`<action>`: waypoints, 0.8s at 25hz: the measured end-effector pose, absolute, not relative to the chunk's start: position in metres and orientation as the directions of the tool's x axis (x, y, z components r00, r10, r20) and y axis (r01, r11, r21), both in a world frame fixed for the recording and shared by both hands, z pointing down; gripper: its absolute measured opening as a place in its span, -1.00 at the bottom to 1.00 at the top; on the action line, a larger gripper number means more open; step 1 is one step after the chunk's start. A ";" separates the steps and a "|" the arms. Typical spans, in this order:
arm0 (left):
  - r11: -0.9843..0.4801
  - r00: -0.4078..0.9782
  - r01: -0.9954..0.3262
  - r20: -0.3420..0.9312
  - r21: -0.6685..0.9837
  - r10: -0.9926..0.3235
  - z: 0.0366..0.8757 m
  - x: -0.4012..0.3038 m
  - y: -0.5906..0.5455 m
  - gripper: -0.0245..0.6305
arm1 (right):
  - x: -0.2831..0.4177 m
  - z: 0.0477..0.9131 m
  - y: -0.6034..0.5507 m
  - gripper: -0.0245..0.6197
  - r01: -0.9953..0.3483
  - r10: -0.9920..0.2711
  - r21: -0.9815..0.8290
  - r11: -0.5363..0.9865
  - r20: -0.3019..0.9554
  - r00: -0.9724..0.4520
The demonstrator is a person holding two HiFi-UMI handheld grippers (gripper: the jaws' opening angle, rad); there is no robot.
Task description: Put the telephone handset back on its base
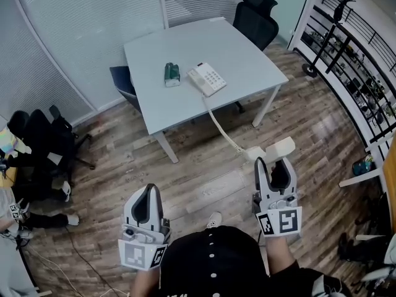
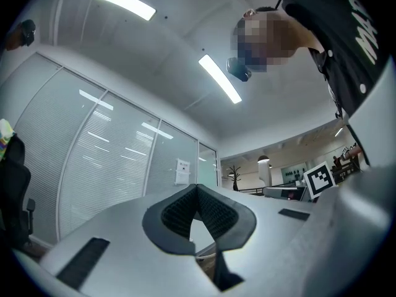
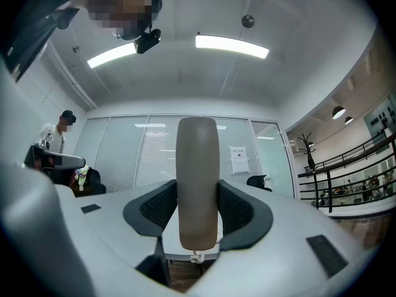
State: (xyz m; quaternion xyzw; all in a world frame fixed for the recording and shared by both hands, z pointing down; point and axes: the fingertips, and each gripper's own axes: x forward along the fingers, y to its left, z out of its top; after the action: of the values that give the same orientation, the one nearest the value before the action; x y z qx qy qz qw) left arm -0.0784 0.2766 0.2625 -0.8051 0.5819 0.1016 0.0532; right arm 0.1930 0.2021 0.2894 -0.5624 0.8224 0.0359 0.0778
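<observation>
The beige telephone base [image 1: 207,79] lies on the grey table [image 1: 185,107] far ahead of me, its keypad facing up. A pale cord [image 1: 221,127] runs from it off the table's front edge to the beige handset [image 1: 273,150]. My right gripper [image 1: 275,167] is shut on the handset, low over the floor and well short of the table. In the right gripper view the handset [image 3: 198,184] stands upright, clamped between the two dark pads. My left gripper [image 1: 147,192] is shut with nothing in it; its pads [image 2: 179,209] meet at the tip.
A green object [image 1: 172,74] sits just left of the base. A black office chair [image 1: 257,17] stands behind the table and a blue chair [image 1: 124,82] at its left side. More black chairs [image 1: 43,141] crowd the left. Shelving [image 1: 359,60] lines the right wall.
</observation>
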 end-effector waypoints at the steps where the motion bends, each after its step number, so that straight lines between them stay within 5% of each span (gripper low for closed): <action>1: -0.314 0.300 -0.949 -0.226 0.029 -0.927 0.262 -0.076 0.274 -0.88 | 0.193 0.290 0.199 -0.24 -0.927 -0.916 -0.030 0.373 -0.169 -0.363; 20: -0.289 0.273 -0.956 -0.213 0.048 -0.938 0.277 -0.062 0.250 -0.88 | 0.211 0.287 0.173 -0.24 -0.919 -0.905 -0.025 0.393 -0.189 -0.382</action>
State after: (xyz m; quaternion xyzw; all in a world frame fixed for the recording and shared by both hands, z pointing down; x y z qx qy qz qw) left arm -0.0615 0.2500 0.2773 -0.7965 0.5946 0.1005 0.0447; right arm 0.2107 0.1730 0.2873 -0.5491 0.8302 0.0418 0.0863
